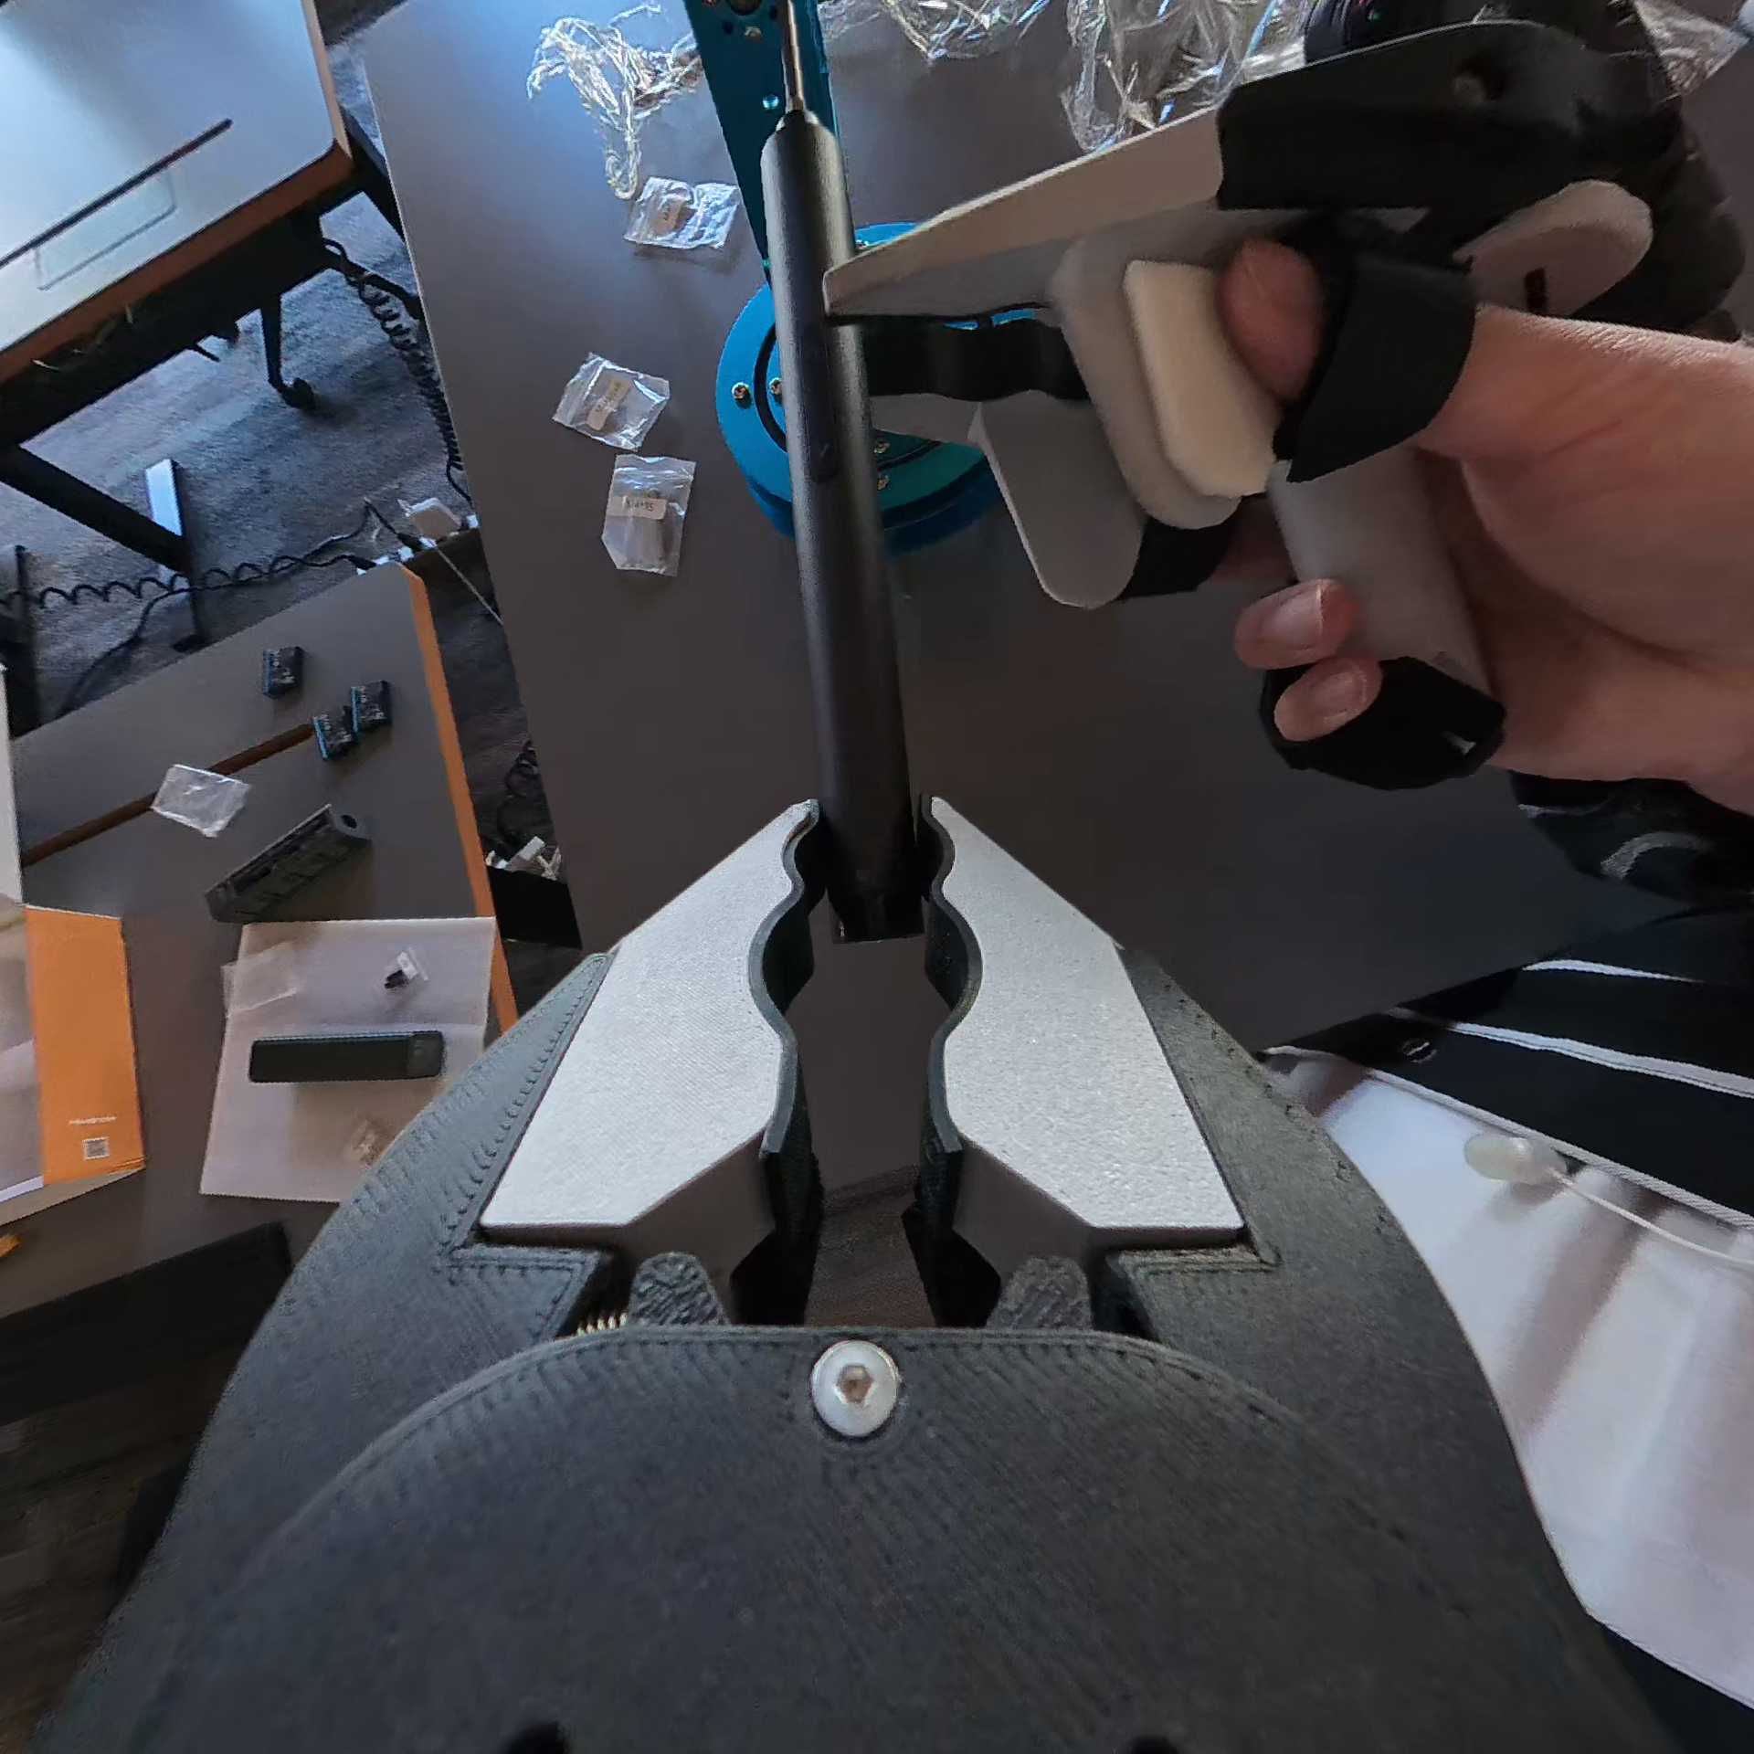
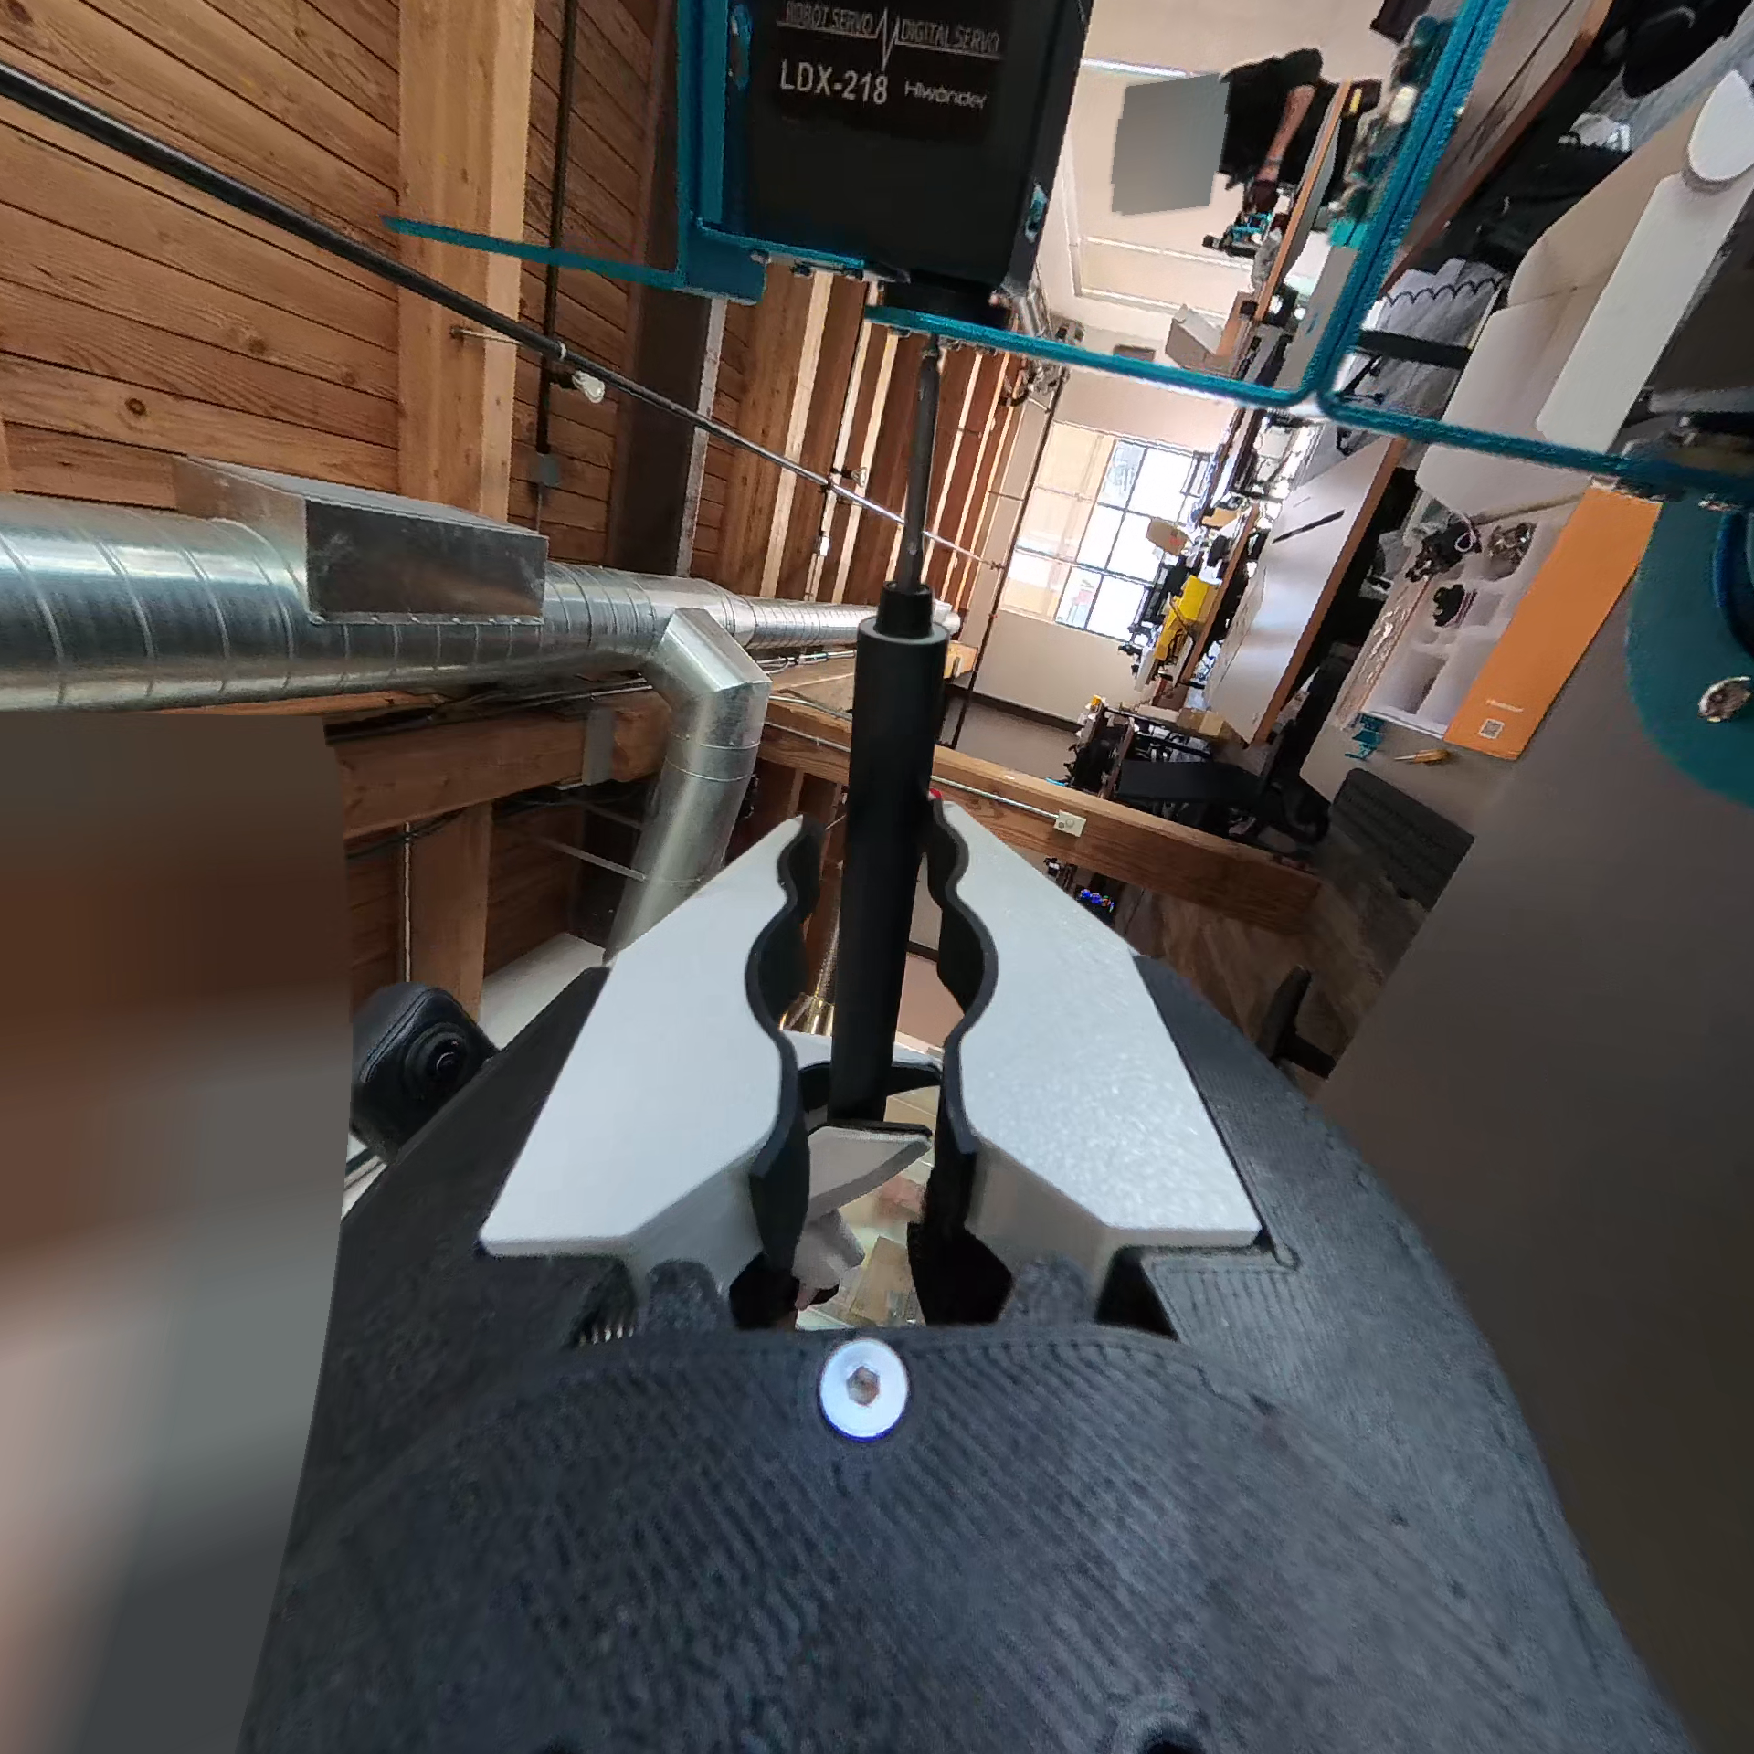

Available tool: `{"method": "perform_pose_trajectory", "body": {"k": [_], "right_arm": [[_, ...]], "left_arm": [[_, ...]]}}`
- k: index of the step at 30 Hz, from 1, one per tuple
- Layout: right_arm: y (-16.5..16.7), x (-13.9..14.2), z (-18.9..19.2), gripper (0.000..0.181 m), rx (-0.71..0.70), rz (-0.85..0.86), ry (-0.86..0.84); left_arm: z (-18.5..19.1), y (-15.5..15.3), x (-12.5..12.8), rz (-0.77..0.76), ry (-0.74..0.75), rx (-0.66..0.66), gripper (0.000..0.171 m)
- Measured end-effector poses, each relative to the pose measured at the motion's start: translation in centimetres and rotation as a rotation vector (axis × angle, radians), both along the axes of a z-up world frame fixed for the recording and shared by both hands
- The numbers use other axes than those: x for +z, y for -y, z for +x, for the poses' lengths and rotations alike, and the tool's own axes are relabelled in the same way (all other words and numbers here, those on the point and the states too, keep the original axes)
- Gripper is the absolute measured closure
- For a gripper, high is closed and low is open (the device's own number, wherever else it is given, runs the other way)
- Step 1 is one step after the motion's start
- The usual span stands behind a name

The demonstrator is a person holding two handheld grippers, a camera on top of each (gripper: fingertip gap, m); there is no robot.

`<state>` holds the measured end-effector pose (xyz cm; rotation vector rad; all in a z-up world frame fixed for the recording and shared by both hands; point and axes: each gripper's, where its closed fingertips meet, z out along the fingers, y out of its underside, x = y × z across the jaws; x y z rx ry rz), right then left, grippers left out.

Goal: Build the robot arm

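My left gripper (image 1: 868, 835) is shut on the rear end of a slim black electric screwdriver (image 1: 826, 569), which points away from me. Its thin bit (image 1: 793, 57) reaches a teal metal bracket arm (image 1: 731, 38) above a teal round base (image 1: 750, 399). My right gripper (image 1: 845, 323) comes in from the right, held by a hand (image 1: 1566, 531), and clamps the screwdriver's middle. In the right wrist view the gripper (image 2: 878, 840) is shut on the screwdriver (image 2: 883, 759). The bit (image 2: 916, 475) touches a black servo (image 2: 883, 142) in the teal bracket (image 2: 721, 266).
Small clear bags of parts (image 1: 612, 399) and crumpled clear wrap (image 1: 607, 85) lie on the grey table (image 1: 664, 664). An orange box (image 1: 81, 1044), a black bar-shaped device on white paper (image 1: 346, 1055) and small black parts (image 1: 351, 721) sit on a lower table at left. Some 9 cm of space lies between my two pairs of fingers. My right gripper's tips are some 15 cm from the teal round base (image 1: 750, 399).
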<state>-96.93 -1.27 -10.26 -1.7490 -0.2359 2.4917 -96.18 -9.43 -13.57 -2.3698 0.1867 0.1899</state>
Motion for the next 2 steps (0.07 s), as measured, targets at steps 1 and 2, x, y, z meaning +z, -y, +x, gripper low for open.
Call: {"method": "perform_pose_trajectory", "body": {"k": [1, 2], "right_arm": [[-0.06, -0.07, -0.01, 0.161, -0.001, -0.002, 0.004], [-0.04, -0.06, -0.04, 0.162, 0.003, -0.004, 0.005]], "left_arm": [[0.03, 0.0, 0.04, 0.001, -0.009, 0.001, 0.154], [0.04, 0.0, 0.07, 0.002, -0.019, 0.002, 0.154]]}}
